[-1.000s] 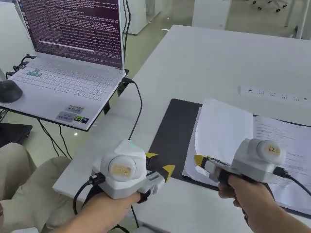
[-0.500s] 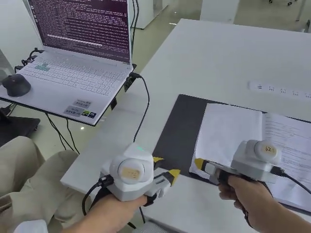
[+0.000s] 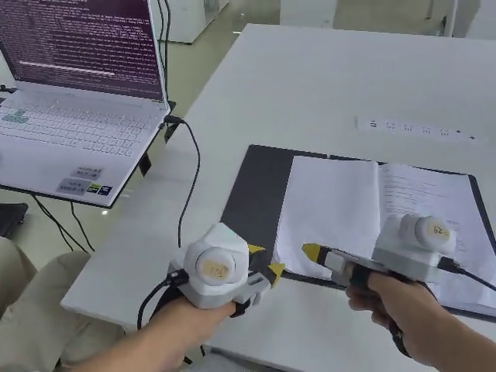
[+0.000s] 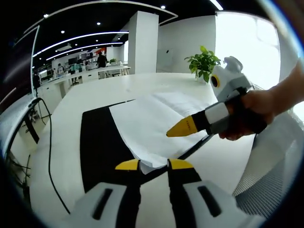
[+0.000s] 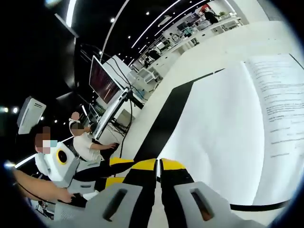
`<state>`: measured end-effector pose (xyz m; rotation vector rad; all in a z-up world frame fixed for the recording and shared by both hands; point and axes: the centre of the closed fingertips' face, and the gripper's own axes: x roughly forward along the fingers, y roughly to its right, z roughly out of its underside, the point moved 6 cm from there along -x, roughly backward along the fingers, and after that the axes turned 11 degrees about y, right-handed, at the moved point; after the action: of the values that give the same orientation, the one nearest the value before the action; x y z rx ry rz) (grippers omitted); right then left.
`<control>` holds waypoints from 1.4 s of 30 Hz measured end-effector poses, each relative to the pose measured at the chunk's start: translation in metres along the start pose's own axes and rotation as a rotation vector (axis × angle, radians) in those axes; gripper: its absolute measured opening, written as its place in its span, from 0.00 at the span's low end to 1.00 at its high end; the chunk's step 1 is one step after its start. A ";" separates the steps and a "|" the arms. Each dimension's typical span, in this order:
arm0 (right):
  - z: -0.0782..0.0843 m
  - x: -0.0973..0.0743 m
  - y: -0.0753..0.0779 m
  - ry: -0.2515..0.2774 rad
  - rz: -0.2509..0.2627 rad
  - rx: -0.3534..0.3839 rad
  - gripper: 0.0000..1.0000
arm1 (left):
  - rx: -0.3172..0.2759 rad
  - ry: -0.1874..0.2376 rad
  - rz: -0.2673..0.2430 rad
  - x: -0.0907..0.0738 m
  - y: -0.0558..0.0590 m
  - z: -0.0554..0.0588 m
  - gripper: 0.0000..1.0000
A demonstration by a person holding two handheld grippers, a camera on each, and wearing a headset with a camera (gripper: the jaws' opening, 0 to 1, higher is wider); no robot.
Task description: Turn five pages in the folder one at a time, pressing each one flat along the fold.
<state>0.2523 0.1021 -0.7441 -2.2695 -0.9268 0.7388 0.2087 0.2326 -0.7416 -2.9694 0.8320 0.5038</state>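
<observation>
A black folder (image 3: 252, 194) lies open on the white table, with a blank white page (image 3: 329, 205) flat on its left half and a printed page (image 3: 422, 194) on the right. My right gripper (image 3: 308, 251) is shut with nothing in it; it points left, low over the blank page's near edge (image 5: 209, 142). My left gripper (image 3: 266, 260) is open at the folder's near left corner. In the left gripper view the blank page's corner (image 4: 151, 166) lies just past the gap between its jaws, and I cannot tell whether it touches them. The right gripper (image 4: 176, 131) comes in there from the right.
An open laptop (image 3: 77, 116) stands on a stand off the table's left side, and a black cable (image 3: 186, 186) runs from it over the table edge. A white power strip (image 3: 418, 128) lies beyond the folder. The table's near edge runs just under both hands.
The page that stood raised and curved now lies flat on the folder's left half. The head camera has shifted right. Both grippers stay near the folder's near edge.
</observation>
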 end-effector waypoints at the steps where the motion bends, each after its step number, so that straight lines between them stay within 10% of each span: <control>1: -0.004 -0.004 0.006 0.003 0.011 0.003 0.01 | 0.000 0.001 0.004 0.006 0.001 0.000 0.21; 10: -0.037 -0.024 0.054 0.033 0.097 0.003 0.00 | 0.042 -0.051 -0.031 0.053 0.004 0.016 0.17; 30: -0.068 0.011 0.107 0.007 0.133 0.091 0.00 | 0.031 -0.063 -0.114 0.047 -0.003 0.032 0.13; 42: -0.097 0.038 0.135 0.126 0.115 0.300 0.00 | 0.030 -0.051 -0.127 0.047 -0.002 0.033 0.12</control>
<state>0.3983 0.0214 -0.7803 -2.0879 -0.5871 0.7220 0.2379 0.2139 -0.7875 -2.9444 0.6353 0.5527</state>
